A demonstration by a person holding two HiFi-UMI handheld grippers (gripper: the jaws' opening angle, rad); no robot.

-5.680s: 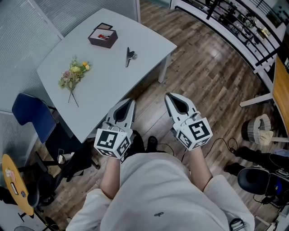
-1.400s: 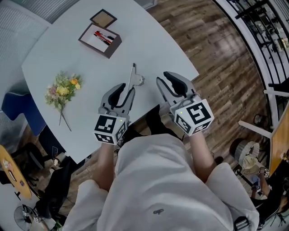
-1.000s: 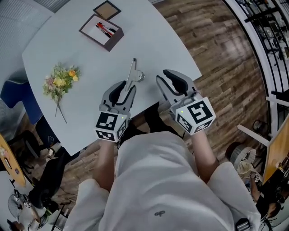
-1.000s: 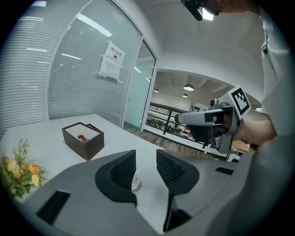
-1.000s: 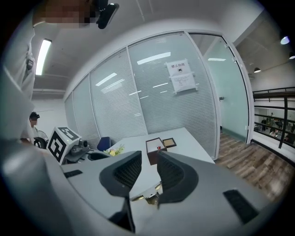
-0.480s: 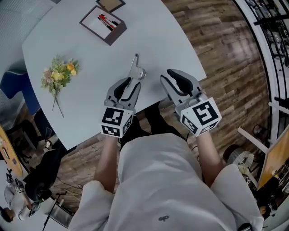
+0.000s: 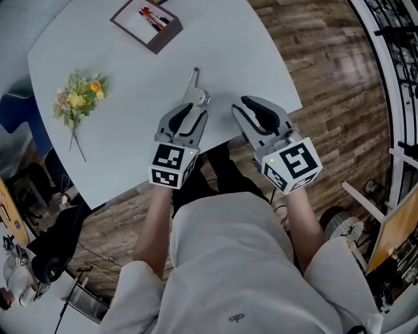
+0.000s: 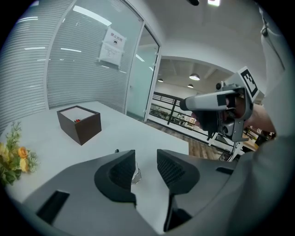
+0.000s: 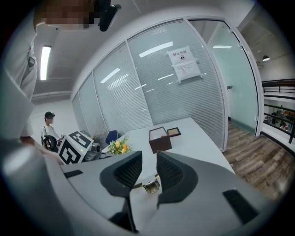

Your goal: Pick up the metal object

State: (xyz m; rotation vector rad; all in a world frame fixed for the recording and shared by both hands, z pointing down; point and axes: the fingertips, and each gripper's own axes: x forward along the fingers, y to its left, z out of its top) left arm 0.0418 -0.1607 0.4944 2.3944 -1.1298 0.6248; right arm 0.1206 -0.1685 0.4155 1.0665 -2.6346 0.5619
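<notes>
Fingers (image 8: pixel 117 173) apart on right gripper (image 7: pixel 239 104) and, newly widened, left gripper (image 7: pixel 193 111); metal object (image 7: pixel 194 81), box (image 7: pixel 149 19), flowers (image 7: pixel 78 98) beyond.

Illumination is bright, even and overhead. Ceiling lamps (image 8: pixel 194 77) and a fluorescent tube (image 9: pixel 44 62) are the visible sources, and light strips reflect off the glass wall (image 8: pixel 83 55). The pale surface (image 7: pixel 130 59) shows only faint, soft shadows. There is a mild sheen on the wood floor (image 7: pixel 326 72). The head view is sharp and slightly bowed at its edges. Both gripper views are heavily fisheyed, with black rounded corners. The left tool (image 8: pixel 146 159) and right tool (image 9: pixel 148 161) read as evenly lit matte grey, without glare.
</notes>
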